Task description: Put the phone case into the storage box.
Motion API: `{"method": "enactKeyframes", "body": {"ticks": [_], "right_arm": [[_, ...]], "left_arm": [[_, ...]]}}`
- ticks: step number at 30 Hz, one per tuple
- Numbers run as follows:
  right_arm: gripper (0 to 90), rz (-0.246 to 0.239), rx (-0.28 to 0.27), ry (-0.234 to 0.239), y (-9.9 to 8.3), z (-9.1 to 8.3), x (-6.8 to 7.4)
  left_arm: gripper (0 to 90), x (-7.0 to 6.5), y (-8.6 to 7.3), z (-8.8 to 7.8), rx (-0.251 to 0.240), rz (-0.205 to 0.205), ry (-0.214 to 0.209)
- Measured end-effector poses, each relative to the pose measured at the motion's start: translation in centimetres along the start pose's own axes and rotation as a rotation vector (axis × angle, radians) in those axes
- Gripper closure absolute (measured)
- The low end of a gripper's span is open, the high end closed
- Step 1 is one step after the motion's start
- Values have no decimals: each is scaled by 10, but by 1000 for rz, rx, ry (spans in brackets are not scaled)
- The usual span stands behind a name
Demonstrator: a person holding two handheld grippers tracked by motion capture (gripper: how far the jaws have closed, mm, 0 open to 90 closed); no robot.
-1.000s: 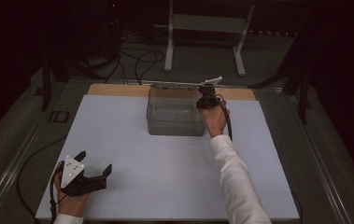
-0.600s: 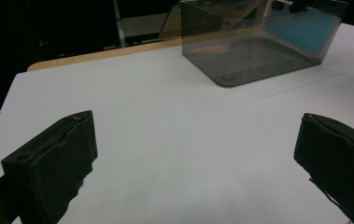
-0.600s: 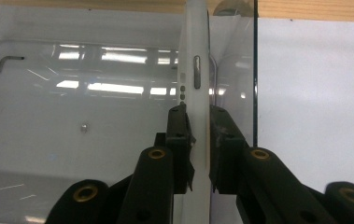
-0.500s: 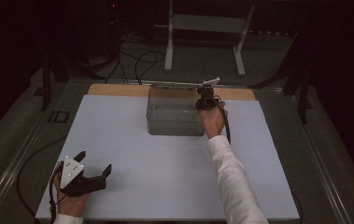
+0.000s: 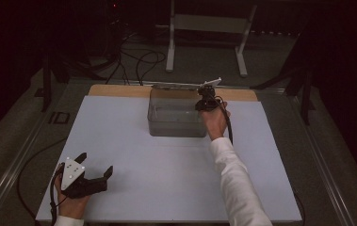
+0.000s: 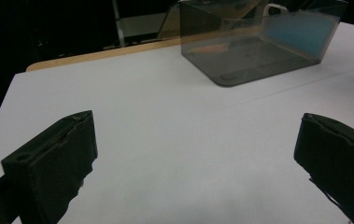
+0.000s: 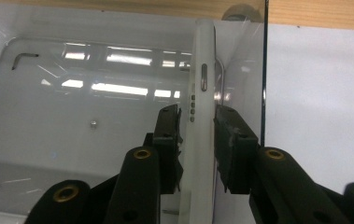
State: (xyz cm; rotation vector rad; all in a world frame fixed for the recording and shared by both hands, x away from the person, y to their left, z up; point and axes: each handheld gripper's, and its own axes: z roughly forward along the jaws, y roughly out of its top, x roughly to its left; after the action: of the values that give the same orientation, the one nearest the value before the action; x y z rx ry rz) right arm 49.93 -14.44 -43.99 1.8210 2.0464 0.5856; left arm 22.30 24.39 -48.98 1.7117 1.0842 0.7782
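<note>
Fingers of the left gripper [image 5: 96, 175] are spread wide with nothing between them, parked low on the near left of the white table [image 5: 133, 141]. Farther off, the right gripper [image 7: 197, 135] reaches down into the clear box [image 5: 174, 117]; its jaws have just been opening and now flank a slim white phone [image 7: 201, 93] standing on edge against the box's right wall, with slight gaps showing at the pads. Placing the phone in the box looks done; what seems left is drawing the gripper out clear
</note>
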Motion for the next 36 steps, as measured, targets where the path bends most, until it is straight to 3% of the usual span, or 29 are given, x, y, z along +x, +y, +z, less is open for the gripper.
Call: {"method": "enactKeyframes", "body": {"ticks": [4, 7, 14, 21, 30, 36], "right_arm": [[671, -14, -15, 22, 0, -6, 0], [659, -45, -35, -1, -1, -11, 3], [587, -101, -89, 14, -3, -21, 3], [401, -122, -88, 129, -5, -27, -1], [155, -194, -157, 152, -17, -31, -2], [139, -221, -242, 179, -28, -42, -5]], "left_arm": [[4, -1, 0, 0, 0, 2, 1], [3, -1, 0, 1, 3, 3, 0], [3, -1, 0, 1, 3, 2, 0], [3, -1, 0, 1, 5, 3, -1], [3, -1, -1, 2, 9, -1, 1], [3, -1, -1, 2, 13, -1, -6]]}}
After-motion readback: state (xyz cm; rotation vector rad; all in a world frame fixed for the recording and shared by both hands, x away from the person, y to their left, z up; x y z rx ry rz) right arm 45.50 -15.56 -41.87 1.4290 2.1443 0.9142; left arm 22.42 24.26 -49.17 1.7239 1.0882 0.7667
